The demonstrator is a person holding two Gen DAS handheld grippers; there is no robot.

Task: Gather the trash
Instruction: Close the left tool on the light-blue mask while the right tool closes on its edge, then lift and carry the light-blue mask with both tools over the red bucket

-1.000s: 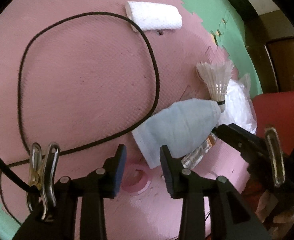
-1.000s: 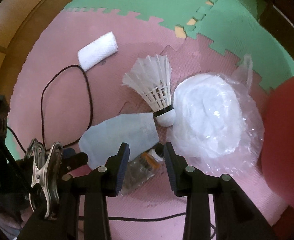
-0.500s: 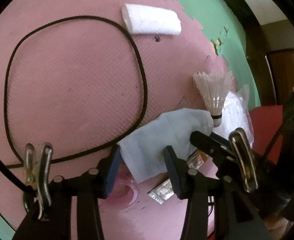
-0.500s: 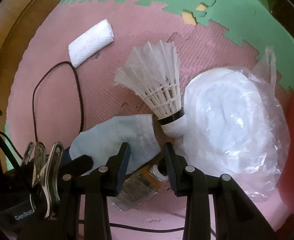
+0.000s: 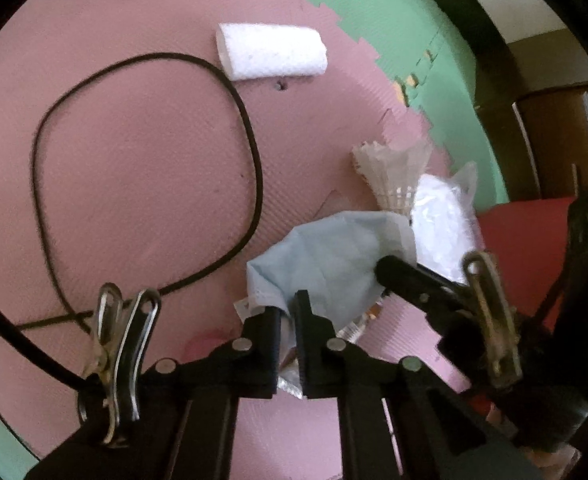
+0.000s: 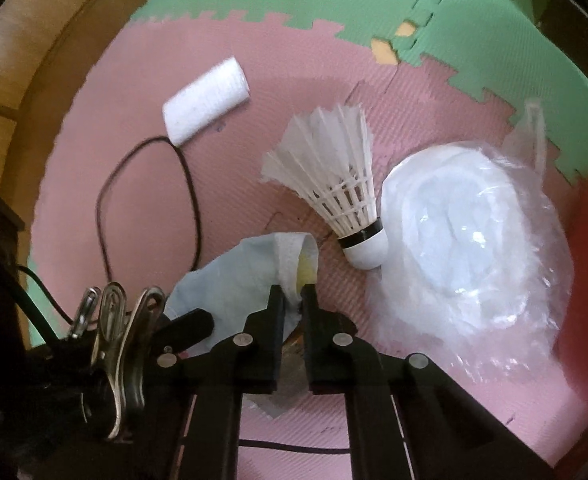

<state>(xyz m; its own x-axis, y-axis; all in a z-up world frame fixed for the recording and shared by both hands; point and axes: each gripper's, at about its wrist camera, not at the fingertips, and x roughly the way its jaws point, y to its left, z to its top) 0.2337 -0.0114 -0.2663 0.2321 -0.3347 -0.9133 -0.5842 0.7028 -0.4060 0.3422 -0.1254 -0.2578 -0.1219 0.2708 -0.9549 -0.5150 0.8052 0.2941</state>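
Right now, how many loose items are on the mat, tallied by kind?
Face mask: 1, pinched by both the left gripper and the right gripper
Shuttlecock: 1
White roll: 1
Clear plastic bag: 1
Wrapper under the mask: 1
Black cable loop: 1
Total: 6
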